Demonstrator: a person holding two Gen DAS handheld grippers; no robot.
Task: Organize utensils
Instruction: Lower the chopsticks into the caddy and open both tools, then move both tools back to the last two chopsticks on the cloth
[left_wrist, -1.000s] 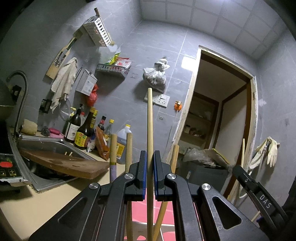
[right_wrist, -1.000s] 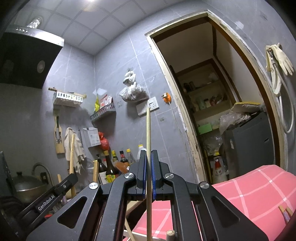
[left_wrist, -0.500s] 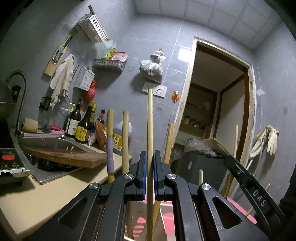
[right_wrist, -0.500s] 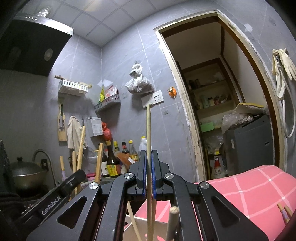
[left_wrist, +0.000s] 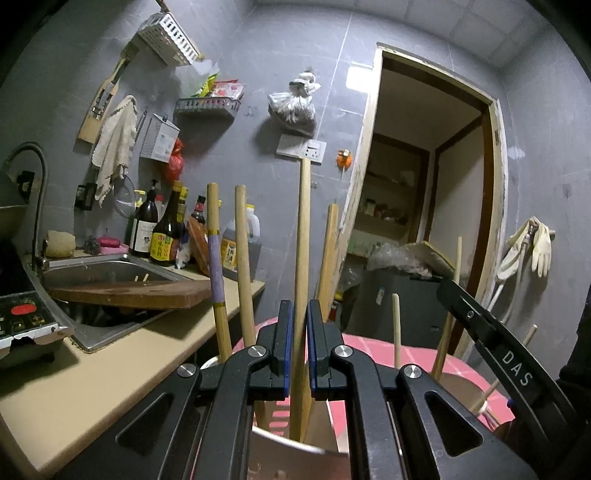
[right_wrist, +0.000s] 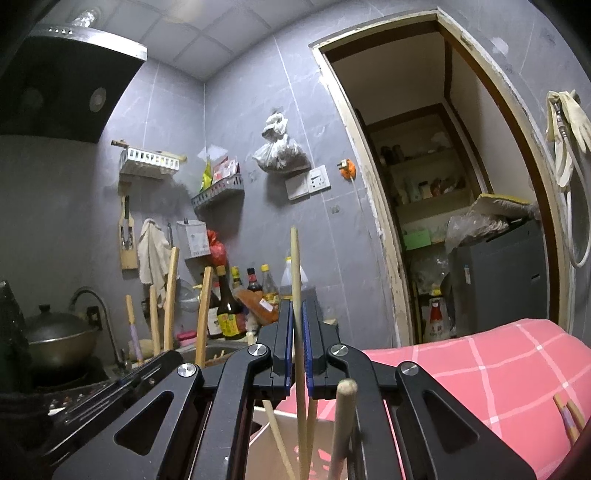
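My left gripper (left_wrist: 299, 314) is shut on an upright wooden handle (left_wrist: 303, 240), whose lower end reaches into a pale holder (left_wrist: 295, 456) just below the jaws. Around it stand other wooden handles, one banded with purple tape (left_wrist: 216, 266) and a plain one (left_wrist: 243, 258). My right gripper (right_wrist: 297, 314) is shut on a thin upright chopstick (right_wrist: 295, 266) over a white holder (right_wrist: 269, 435) that has more sticks in it, one with a rounded end (right_wrist: 343, 406). The right gripper's arm (left_wrist: 498, 354) shows at the right in the left wrist view, with thin chopsticks (left_wrist: 396, 328) beside it.
A steel sink (left_wrist: 110, 269) with a wooden board (left_wrist: 129, 295) across it lies to the left, sauce bottles (left_wrist: 162, 236) behind it. A pink checked cloth (right_wrist: 480, 369) covers the surface at right. A wok (right_wrist: 59, 336) sits far left; a doorway (left_wrist: 424, 221) opens ahead.
The left gripper has sunk with its handle, so the neighbouring handles stand taller and the holder's rim has come into view. In the right wrist view the holder and its sticks have risen into the bottom.
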